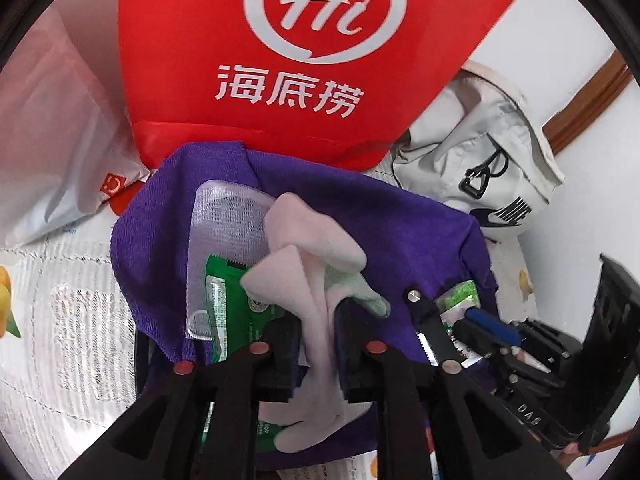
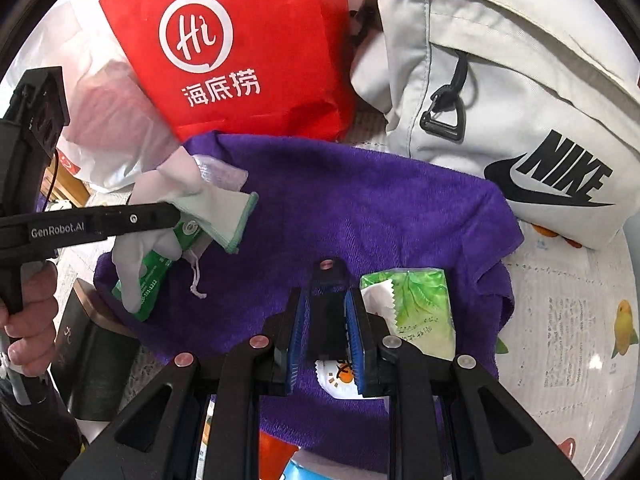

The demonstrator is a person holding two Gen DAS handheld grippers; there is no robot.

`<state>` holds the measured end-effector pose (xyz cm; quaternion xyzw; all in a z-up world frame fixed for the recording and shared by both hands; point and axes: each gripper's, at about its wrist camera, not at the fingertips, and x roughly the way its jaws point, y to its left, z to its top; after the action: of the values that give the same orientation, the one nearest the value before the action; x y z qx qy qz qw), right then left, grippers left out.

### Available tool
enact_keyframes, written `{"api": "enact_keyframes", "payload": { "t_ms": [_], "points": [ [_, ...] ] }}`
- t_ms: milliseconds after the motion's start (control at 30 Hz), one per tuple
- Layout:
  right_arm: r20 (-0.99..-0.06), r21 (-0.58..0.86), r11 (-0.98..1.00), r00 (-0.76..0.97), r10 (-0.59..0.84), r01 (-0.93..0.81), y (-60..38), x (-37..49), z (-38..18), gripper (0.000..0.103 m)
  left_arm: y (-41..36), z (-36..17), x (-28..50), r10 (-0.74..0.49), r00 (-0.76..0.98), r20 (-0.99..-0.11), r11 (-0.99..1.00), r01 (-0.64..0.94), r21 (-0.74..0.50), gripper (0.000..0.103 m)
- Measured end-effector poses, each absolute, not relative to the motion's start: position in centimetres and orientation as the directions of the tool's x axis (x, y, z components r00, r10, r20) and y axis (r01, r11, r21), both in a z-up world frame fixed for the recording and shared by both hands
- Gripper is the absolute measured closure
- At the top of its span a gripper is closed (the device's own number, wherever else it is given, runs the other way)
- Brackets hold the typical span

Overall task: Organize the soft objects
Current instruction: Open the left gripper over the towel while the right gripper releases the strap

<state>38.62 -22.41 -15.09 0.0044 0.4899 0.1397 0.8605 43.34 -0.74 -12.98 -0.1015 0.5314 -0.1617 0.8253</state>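
Centrally, we see the left gripper (image 1: 320,344) clamped on the white glove (image 1: 316,280) and the right gripper (image 2: 326,340) clamped on a black clip (image 2: 328,312), both over the purple towel (image 2: 360,208), with bags crowding its far edge.

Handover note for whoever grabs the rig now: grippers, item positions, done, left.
Left gripper: clamped on the white glove, held over the purple towel.
Right gripper: nearly shut, gripping what looks like a black clip; cannot confirm.
On the towel: green wet-wipe pack, tissue pack.
Behind: red bag, grey Nike bag.
Done: nothing visibly put away. Left: place the glove, sort the rest.
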Motion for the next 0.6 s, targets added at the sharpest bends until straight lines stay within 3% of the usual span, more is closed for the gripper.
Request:
{"api": "enact_keyframes", "payload": {
  "t_ms": [67,167,300,433,600],
  "points": [
    [-0.842,0.14,0.963,0.484,0.239,-0.232,-22.4,38.7,-15.1,0.08,-1.1,-13.0,43.2,-0.353,0.383,-0.854,0.935,0.164,-0.314,0.083],
    [-0.84,0.152,0.962,0.484,0.246,-0.226,-22.5,38.5,-14.9,0.07,-1.0,-12.5,42.9,-0.345,0.384,-0.857,0.939,0.159,-0.307,0.075],
    [-0.831,0.141,0.963,0.501,0.241,-0.23,-22.2,37.4,-14.1,0.068,-0.5,-10.7,41.8,-0.329,0.446,-0.832,0.944,0.168,-0.284,0.037],
    [-0.822,0.142,0.962,0.513,0.245,-0.233,-22.2,35.9,-13.0,0.068,-0.2,-8.3,40.4,-0.296,0.533,-0.793,0.955,0.172,-0.241,0.031],
    [-0.812,0.14,0.961,0.528,0.249,-0.239,-22.0,33.5,-11.6,0.067,0.2,-6.6,39.1,-0.299,0.529,-0.794,0.954,0.184,-0.237,0.031]
  ]
}}
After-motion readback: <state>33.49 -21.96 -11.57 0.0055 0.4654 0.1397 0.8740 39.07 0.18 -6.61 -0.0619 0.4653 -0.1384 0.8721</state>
